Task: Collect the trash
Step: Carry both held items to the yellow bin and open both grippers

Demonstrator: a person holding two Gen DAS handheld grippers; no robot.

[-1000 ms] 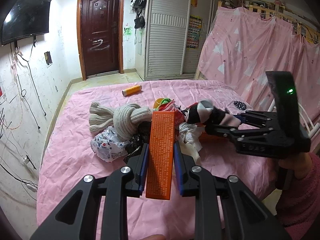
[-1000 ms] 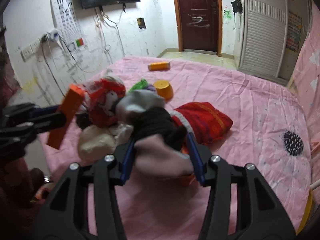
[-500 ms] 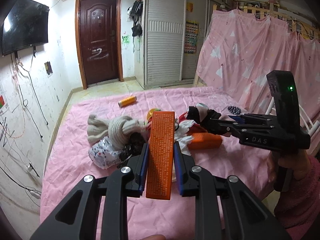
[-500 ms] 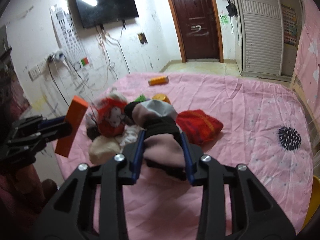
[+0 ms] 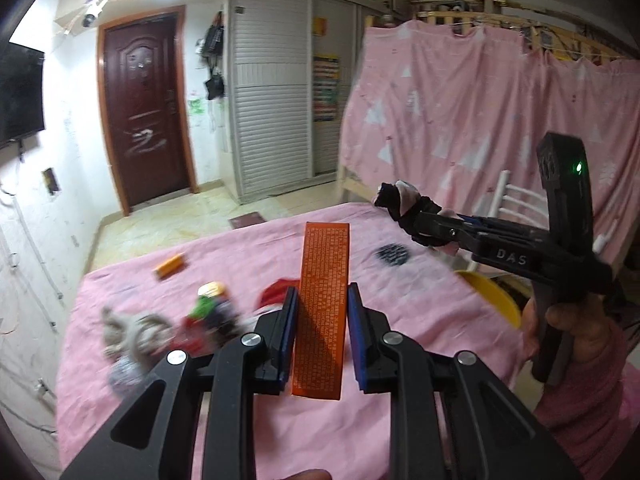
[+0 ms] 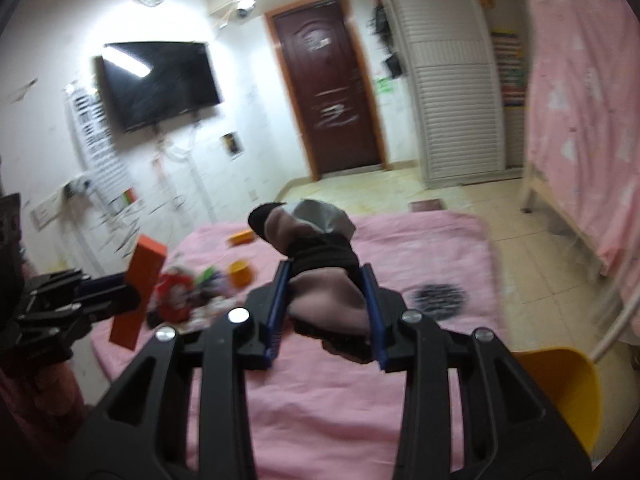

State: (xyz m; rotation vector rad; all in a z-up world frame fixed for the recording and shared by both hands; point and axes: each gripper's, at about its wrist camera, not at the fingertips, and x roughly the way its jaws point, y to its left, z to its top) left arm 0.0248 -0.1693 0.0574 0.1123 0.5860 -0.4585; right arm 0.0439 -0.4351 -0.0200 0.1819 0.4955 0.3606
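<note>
1. Two loads are in the air at once, and each could be lost on the way to a bin; no bin shows in either view, unless the yellow container (image 6: pixel 560 384) at the bed's near right corner is it, which I cannot tell.
2. The orange carton (image 5: pixel 323 312) is long and is pinched only across its lower part, so it could pivot or slide between the pads if the left hand swings hard.
3. The bundled sock (image 6: pixel 320 264) is soft and bulges out above the jaws; the cloth could creep out of the squeeze, and its loose dark end could catch on something.
4. Both views are blurred, so the two grippers, which are carried near each other, could knock together.
5. The left gripper (image 5: pixel 322 332) is nearly closed, both blue pads pressed flat on the carton's sides, holding it upright above the pink bed (image 5: pixel 420 312).
6. The right gripper (image 6: pixel 326 304) is partly closed and clamps the sock bundle at its dark middle band, clear of the bed.
7. The remaining trash pile (image 5: pixel 208 312) and an orange tube (image 5: pixel 170 266) lie on the bed, well apart from both grippers.
</note>
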